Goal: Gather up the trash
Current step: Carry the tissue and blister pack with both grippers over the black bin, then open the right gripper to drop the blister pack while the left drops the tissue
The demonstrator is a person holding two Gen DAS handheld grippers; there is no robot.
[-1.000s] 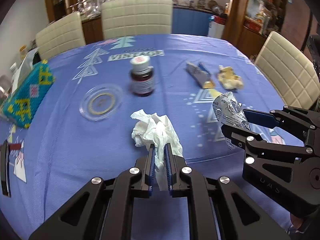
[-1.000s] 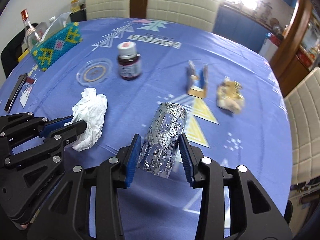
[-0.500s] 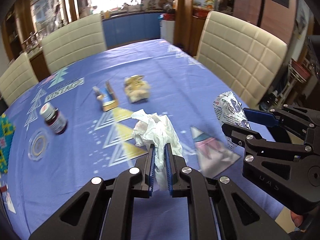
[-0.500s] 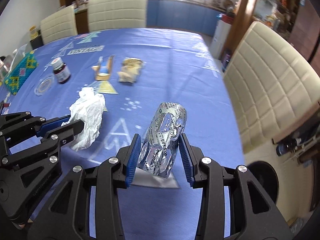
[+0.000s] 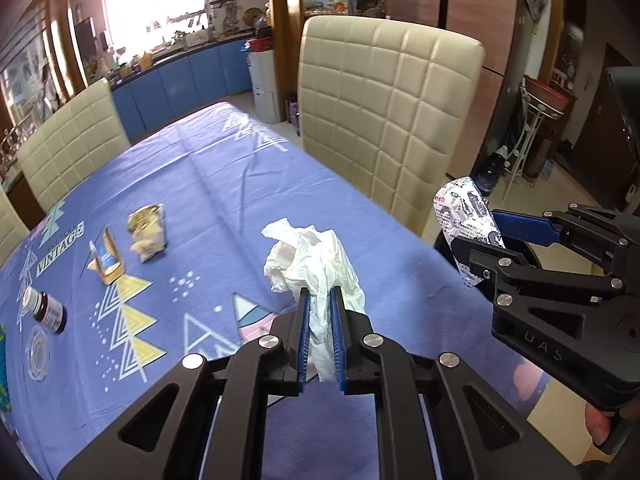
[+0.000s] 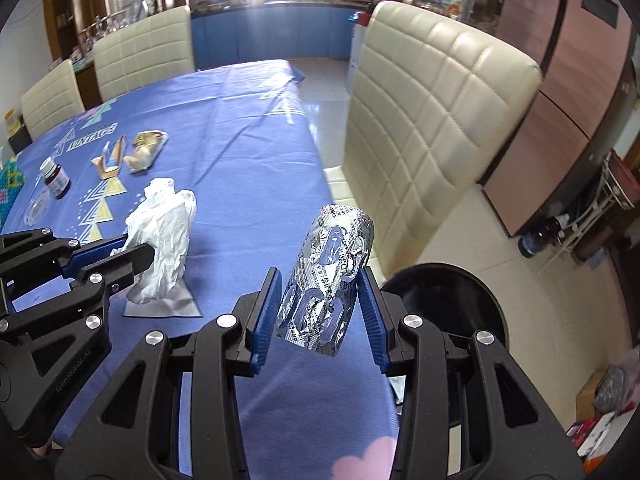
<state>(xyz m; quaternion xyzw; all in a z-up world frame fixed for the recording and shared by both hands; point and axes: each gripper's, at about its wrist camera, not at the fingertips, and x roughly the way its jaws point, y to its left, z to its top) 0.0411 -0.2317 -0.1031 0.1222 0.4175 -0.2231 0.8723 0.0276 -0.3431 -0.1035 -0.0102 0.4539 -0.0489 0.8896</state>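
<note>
Left tool clamps the crumpled tissue above the table edge; right tool grips the foil blister pack near the black bin

The table occupied the left of the right wrist view. At its 10 o'clock stood a bottle, with a folded carton at its 3 o'clock and a wrapper beside that. A chair stood at the table's 3 o'clock, a bin on the floor at the chair's 6 o'clock.
</note>
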